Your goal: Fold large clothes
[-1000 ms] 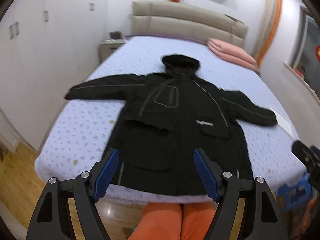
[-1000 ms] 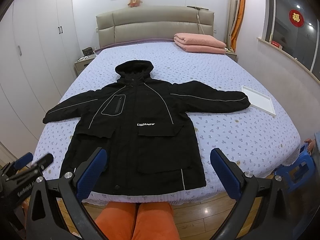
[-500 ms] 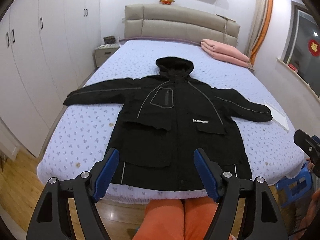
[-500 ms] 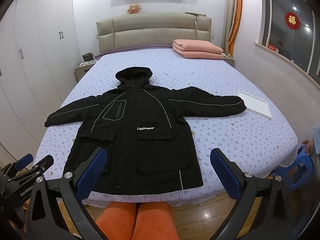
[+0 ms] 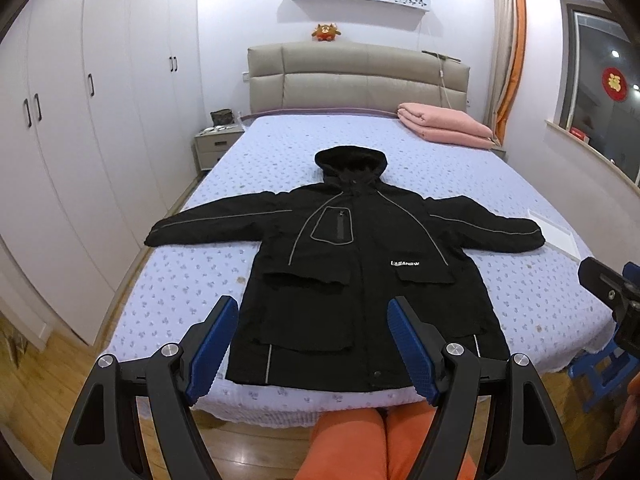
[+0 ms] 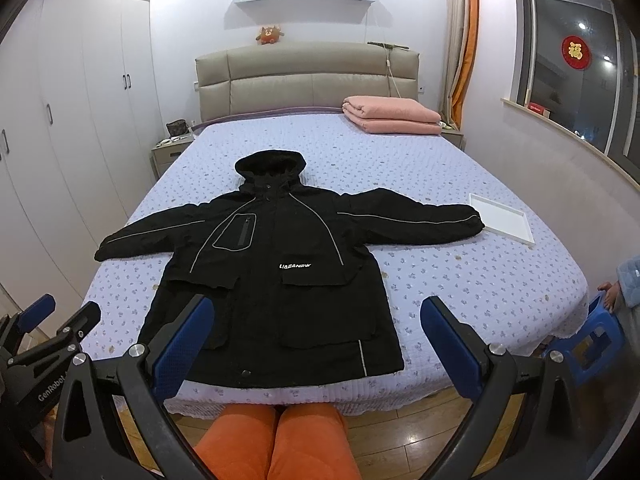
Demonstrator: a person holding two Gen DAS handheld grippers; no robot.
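Black hooded padded jacket [image 6: 276, 280] lies flat, front up, sleeves spread, on the lilac quilted bed [image 6: 480, 288]. Left claw [image 5: 310, 346] and right claw [image 6: 316, 350] — both wide open, empty, short of the hem. Advice: pinch each cuff, fold sleeves inward first — keep the body flat.

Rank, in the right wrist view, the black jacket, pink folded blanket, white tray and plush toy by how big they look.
1. black jacket
2. pink folded blanket, though it lies farther away
3. white tray
4. plush toy, farthest off, so its true size is unsure
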